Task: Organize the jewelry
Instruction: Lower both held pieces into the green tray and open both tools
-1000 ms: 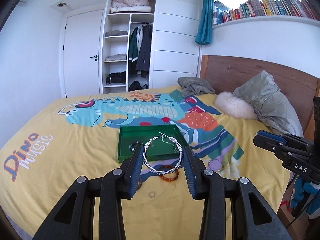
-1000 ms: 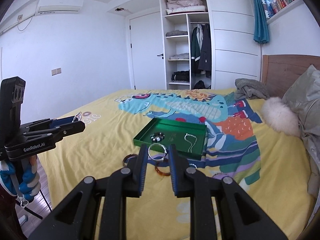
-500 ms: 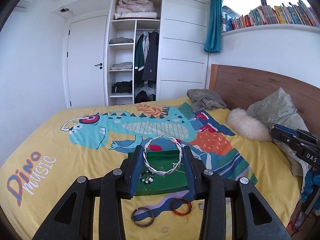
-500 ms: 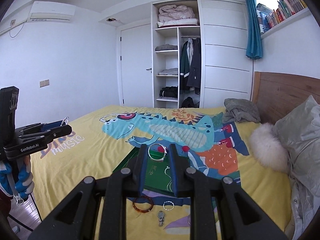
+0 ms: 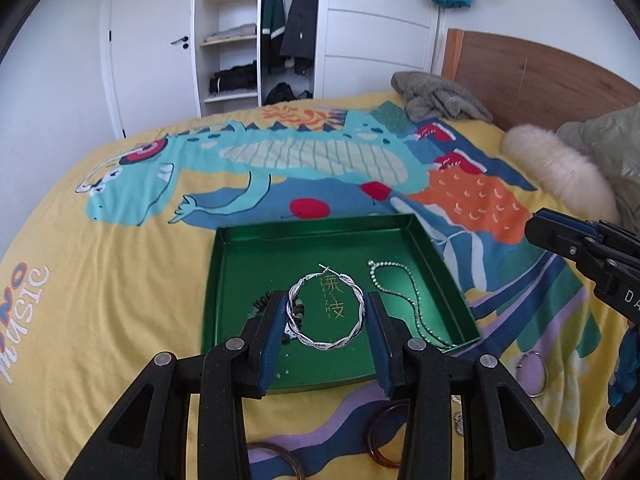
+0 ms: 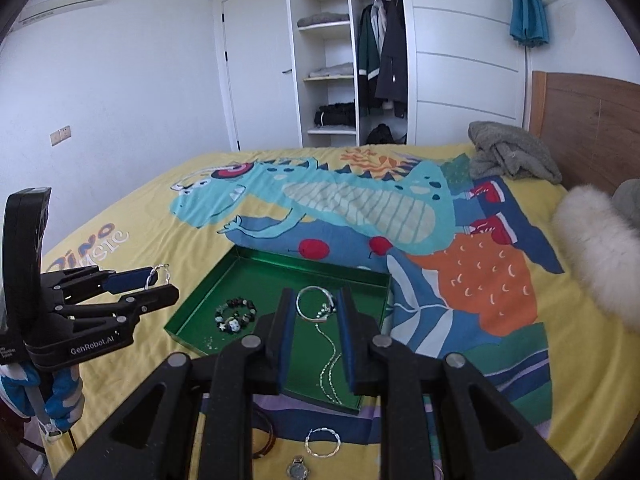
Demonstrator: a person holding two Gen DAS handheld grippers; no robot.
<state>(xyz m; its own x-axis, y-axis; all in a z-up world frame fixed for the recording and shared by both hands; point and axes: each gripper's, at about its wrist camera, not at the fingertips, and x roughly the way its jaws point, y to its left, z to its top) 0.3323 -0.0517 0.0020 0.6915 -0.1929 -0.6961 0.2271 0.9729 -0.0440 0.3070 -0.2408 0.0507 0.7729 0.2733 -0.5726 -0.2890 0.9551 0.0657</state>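
While the left claw (image 5: pixel 326 322) pinches a twisted silver hoop (image 5: pixel 326 312) over the green tray (image 5: pixel 256 248), the right claw (image 6: pixel 316 320) pinches a small silver ring (image 6: pixel 314 304) above it too. Beads (image 6: pixel 236 314) lie at the tray's 9 o'clock, a chain (image 5: pixel 408 300) at 3.

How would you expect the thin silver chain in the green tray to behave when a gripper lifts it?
The silver chain lies in loose curves in the green tray, so it is probably floppy and would dangle. Its fine links look light, and might slip from flat pads.
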